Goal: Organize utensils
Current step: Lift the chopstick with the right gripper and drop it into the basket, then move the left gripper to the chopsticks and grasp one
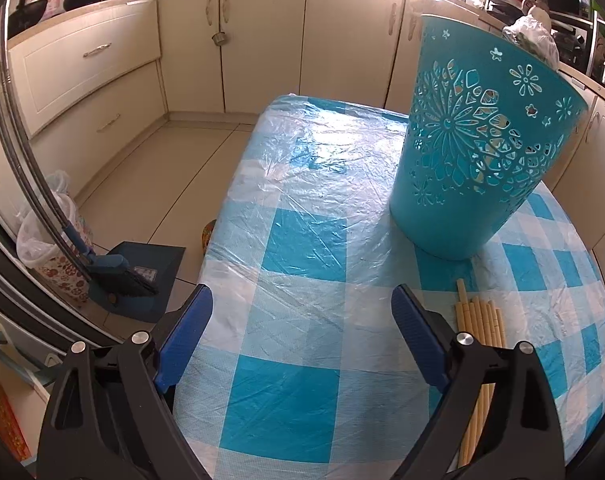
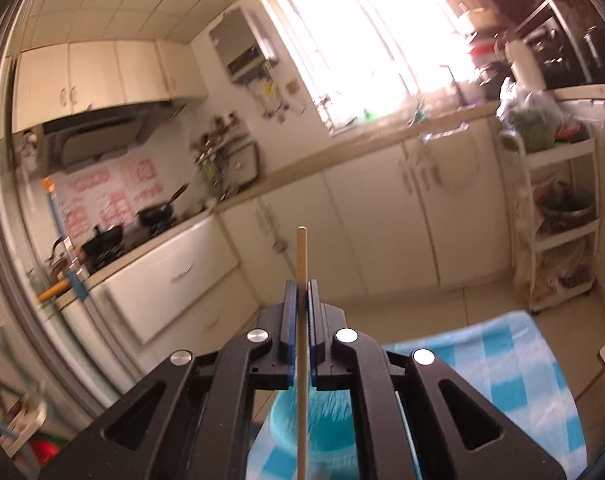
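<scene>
Single chopstick (image 2: 301, 264) clamped upright between blue pads of right gripper (image 2: 301, 286), tip poking above jaws, shaft running down past camera. Teal cutout basket (image 2: 302, 424) blurred directly below, on checked table (image 2: 502, 360). Left gripper (image 1: 302, 300) spread wide, nothing between fingers, hovering over plastic-covered blue-white tablecloth (image 1: 302, 240). Bundle of chopsticks (image 1: 480, 320) lies just beside its right finger, near basket base. Kitchen cabinets (image 1: 262, 40) behind.

checked table (image 1: 302, 392) (plastic-covered): teal basket (image 1: 482, 152), chopsticks (image 1: 482, 316).
</scene>
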`<move>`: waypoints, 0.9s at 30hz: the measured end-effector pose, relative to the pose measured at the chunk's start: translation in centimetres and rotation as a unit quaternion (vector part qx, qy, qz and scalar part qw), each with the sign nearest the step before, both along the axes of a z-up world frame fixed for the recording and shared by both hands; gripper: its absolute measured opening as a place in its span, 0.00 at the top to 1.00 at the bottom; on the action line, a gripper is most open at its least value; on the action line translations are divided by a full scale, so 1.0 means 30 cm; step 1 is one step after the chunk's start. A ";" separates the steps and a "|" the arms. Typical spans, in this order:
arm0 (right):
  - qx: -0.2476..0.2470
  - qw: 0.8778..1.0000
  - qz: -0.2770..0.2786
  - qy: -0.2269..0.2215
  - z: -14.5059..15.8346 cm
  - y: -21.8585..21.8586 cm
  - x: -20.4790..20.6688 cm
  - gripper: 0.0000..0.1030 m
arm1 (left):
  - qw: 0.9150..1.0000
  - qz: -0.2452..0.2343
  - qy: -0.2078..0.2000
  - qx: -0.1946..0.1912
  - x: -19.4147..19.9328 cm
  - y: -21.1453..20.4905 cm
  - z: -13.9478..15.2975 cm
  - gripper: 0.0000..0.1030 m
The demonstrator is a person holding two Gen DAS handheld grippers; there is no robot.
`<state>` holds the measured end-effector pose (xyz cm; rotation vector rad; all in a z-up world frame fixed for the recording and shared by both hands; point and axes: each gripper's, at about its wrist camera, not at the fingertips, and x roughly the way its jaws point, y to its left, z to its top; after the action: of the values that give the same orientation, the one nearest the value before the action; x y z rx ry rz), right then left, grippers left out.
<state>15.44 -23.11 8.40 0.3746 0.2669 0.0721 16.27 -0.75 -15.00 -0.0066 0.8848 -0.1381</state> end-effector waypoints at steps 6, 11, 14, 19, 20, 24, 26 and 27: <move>-0.042 0.996 -0.075 0.001 -0.129 0.036 0.096 0.94 | 1.000 -0.005 -0.012 0.005 -0.011 -0.008 0.007 0.15; -0.059 0.996 -0.053 0.043 -0.221 0.054 0.094 0.93 | 1.000 -0.006 -0.014 0.003 -0.010 -0.010 0.007 0.15; -0.062 0.996 -0.039 0.054 -0.225 0.048 0.055 0.81 | 1.000 -0.001 -0.013 -0.003 -0.008 0.001 0.005 0.14; -0.048 0.996 -0.034 0.060 -0.210 0.007 -0.136 0.63 | 1.000 0.008 -0.009 -0.013 0.000 0.019 0.001 0.14; -0.046 0.996 -0.030 0.076 -0.234 0.008 -0.174 0.63 | 1.000 0.010 -0.009 -0.014 0.000 0.021 0.000 0.14; -0.046 0.977 0.014 0.209 -0.444 0.030 -0.256 0.72 | 1.000 0.012 -0.007 -0.016 0.004 0.025 -0.003 0.14; -0.038 0.960 0.032 0.275 -0.573 0.045 -0.268 0.80 | 1.000 0.011 -0.006 -0.013 0.005 0.023 -0.005 0.14; -0.030 0.952 0.041 0.302 -0.625 0.051 -0.265 0.82 | 1.000 0.011 -0.006 -0.012 0.004 0.021 -0.005 0.14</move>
<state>7.48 -21.58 -10.35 0.3172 0.8895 0.0281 16.39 -0.12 -15.16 -0.0371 0.8703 -0.1286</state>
